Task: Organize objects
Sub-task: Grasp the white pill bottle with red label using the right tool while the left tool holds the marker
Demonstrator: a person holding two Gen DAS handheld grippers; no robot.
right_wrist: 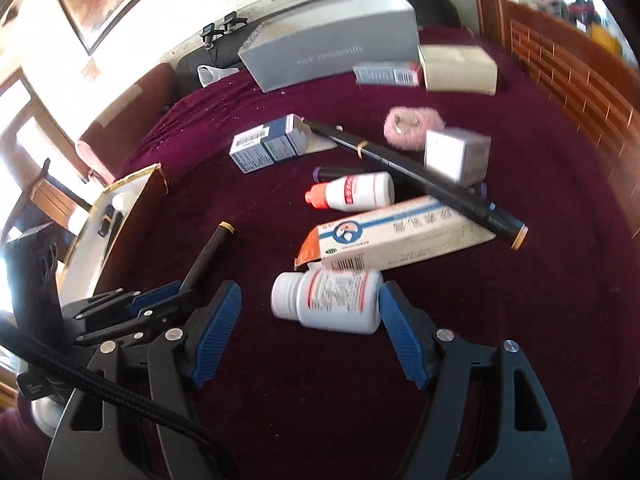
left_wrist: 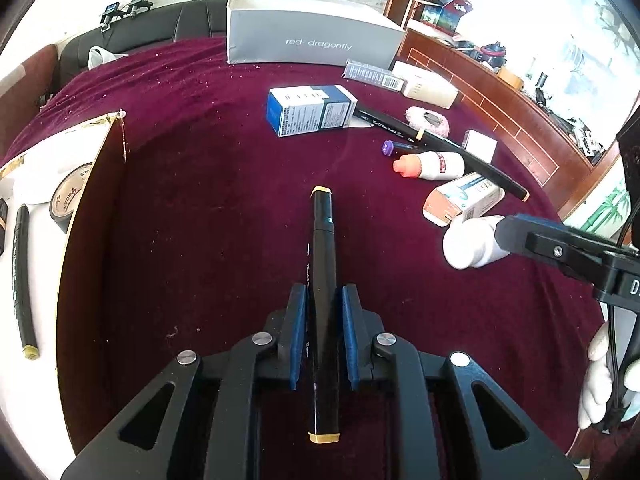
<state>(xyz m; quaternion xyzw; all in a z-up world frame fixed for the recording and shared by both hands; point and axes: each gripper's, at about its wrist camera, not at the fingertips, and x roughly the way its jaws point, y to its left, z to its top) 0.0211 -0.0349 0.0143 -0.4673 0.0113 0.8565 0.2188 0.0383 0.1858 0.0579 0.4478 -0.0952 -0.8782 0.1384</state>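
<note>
Maroon velvet cloth [left_wrist: 200, 152] covers the table, a grey shoebox [left_wrist: 312, 32] at its far edge. Left gripper [left_wrist: 324, 340] clamps a black marker [left_wrist: 323, 272], its long axis pointing straight ahead over the cloth. Right gripper [right_wrist: 310, 332] gapes wide around a white pill bottle [right_wrist: 326, 300] lying sideways

Both wrist views low, close, facing forward over shared maroon cloth [left_wrist: 208, 184], clutter.
</note>
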